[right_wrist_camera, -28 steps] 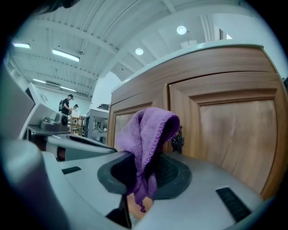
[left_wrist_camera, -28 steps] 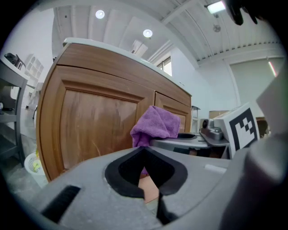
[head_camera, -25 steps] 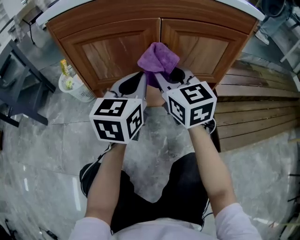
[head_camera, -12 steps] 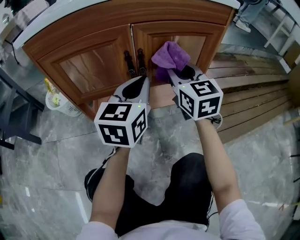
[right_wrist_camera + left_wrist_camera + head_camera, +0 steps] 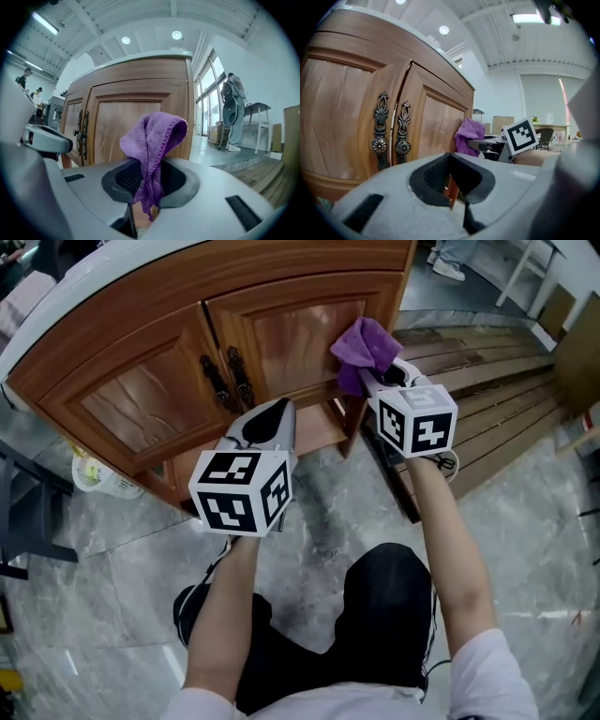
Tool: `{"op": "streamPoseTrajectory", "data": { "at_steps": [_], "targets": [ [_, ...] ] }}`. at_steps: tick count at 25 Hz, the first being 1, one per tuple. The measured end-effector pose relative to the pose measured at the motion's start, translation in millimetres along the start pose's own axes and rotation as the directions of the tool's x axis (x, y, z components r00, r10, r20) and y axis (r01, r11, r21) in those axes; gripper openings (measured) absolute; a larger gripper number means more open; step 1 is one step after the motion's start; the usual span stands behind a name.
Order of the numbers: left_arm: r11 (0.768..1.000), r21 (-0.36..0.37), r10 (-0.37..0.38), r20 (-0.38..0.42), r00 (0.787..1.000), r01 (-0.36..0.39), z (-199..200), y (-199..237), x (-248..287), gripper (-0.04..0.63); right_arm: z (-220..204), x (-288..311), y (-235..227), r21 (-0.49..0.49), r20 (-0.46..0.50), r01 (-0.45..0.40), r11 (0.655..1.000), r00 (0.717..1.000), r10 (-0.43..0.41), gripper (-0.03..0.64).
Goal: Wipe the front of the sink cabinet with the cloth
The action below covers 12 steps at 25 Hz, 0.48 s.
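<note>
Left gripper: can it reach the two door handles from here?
Probably yes. The left gripper, shut and empty, faces the door handles with nothing between them. The right gripper, shut on the cloth, sits off to the right.

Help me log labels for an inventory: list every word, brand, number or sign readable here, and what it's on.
No readable text anywhere in these views.
Left cube and right cube: black-and-white square patterns only, no letters.
Contents of the white basket: too small to read.
Purple cloth in the right gripper, cabinet doors: no print visible.
</note>
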<state>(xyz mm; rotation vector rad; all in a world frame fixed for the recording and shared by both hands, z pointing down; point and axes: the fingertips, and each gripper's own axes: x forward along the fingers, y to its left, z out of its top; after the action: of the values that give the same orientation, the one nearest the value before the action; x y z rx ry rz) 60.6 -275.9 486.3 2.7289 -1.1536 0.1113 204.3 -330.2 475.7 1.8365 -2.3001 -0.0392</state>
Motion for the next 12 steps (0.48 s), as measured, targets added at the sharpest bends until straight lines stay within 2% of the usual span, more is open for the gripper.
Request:
{"op": "streamPoseTrajectory", "data": {
  "at_steps": [5, 12],
  "targets": [
    [0.999, 0.004, -0.036, -0.014, 0.999, 0.036, -5, -15, 13, 0.003, -11, -12, -25, 0.006, -0.019, 0.049, 0.999, 0.999, -0.049, 0.077],
    [0.999, -0.003, -0.050, -0.028, 0.998, 0.050, -10, -27, 18, 0.003, -12, -23, -31, 0.005, -0.018, 0.041, 0.999, 0.999, -0.040, 0.077]
  ]
}}
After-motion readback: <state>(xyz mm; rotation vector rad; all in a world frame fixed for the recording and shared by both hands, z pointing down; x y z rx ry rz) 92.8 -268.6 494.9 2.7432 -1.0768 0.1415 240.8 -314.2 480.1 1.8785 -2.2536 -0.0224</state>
